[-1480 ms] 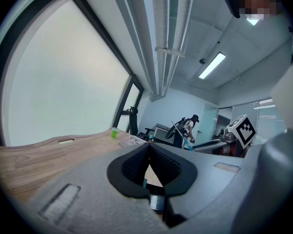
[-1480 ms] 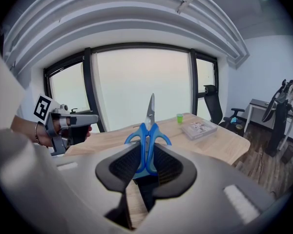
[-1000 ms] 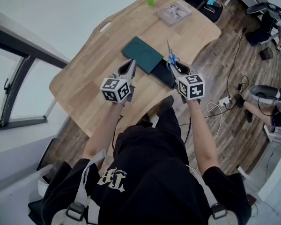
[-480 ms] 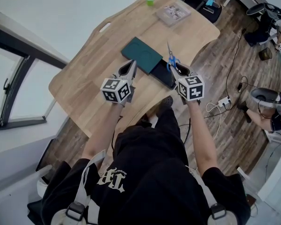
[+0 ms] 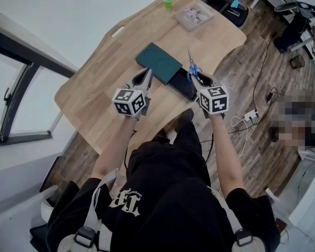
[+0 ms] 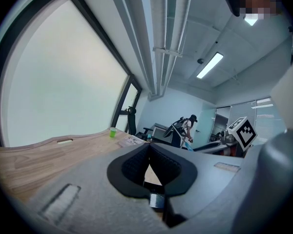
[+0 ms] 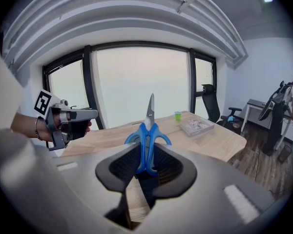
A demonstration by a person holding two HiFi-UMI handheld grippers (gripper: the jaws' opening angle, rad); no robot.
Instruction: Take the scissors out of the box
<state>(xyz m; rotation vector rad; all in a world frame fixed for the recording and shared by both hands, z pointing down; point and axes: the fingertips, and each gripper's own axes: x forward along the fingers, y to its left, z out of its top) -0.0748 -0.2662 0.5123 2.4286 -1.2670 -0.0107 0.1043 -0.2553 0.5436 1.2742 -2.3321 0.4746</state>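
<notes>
While the person's black shirt fills the near part of the head view (its pale print is too creased to read), both grippers reach out over the near edge of the light wooden table (image 5: 94,83). The left gripper (image 5: 146,77) hovers empty with its pads pressed together, nothing between them. It has no job just now, so it hangs out of the way, left of the work. The right gripper (image 7: 147,149) is clamped on the blue-handled steel scissors (image 7: 149,126), pinching the two plastic loops flat between its pads. The closed blades stick out past the jaw tips and point away from the person. Gripping the handles and not the steel looks sensible, as the thick plastic gives the pads more to bite on. The scissors are clear of the box, held in the air above the table's right side.

Just beyond the jaws lies the shallow black box base (image 5: 182,84), open. Its dark green flat lid (image 5: 158,59) lies against its far left side, presumably so the contents could be reached. Farther off, near the far end, sit a clear flat plastic case (image 5: 194,14) whose printing is too small to read, and a small green cup (image 5: 168,0). The only clear marks are the black-and-white squares on each gripper's cube.
</notes>
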